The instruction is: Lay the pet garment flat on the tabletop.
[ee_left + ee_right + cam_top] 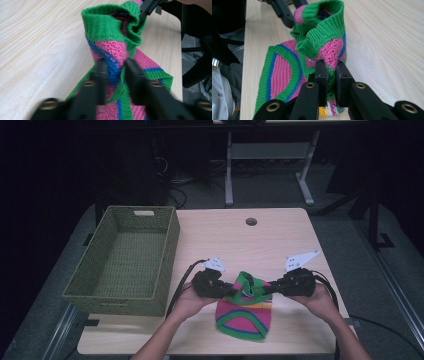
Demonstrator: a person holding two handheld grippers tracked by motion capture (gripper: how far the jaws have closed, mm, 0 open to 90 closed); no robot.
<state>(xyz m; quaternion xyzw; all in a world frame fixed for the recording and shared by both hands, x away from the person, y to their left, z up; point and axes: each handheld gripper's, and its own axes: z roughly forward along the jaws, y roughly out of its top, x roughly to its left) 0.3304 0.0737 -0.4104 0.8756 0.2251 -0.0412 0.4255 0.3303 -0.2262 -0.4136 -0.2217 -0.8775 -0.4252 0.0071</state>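
Garment: we have a knitted piece in pink, green and blue stripes lying at the near middle of the table, its far end lifted into a bunched fold between the two grippers.
Left gripper: we see the left gripper clamped on the knit, both jaws pressing a pink-and-blue pleat from either side.
Right gripper: the right gripper is likewise closed on the fabric, pinching the pink panel just under the green ribbed edge.
Basket: a green woven basket stands at the left of the table, just beside the left hand.
Step in hand (our judgement): we read this as folding the raised end over the flat part, or gathering the piece for the basket.
How to do it well: we keep both grips level and move the hands together, so that the ribbed edge stays straight and the knit does not stretch between the jaws.
Caution: we hold only a thin pleat on each side; a sharp tug could pull it free.
Release: we lower the fold onto the flat part before parting the jaws.
Writing: we find no brand, label or readable text on the knit, basket or grippers.
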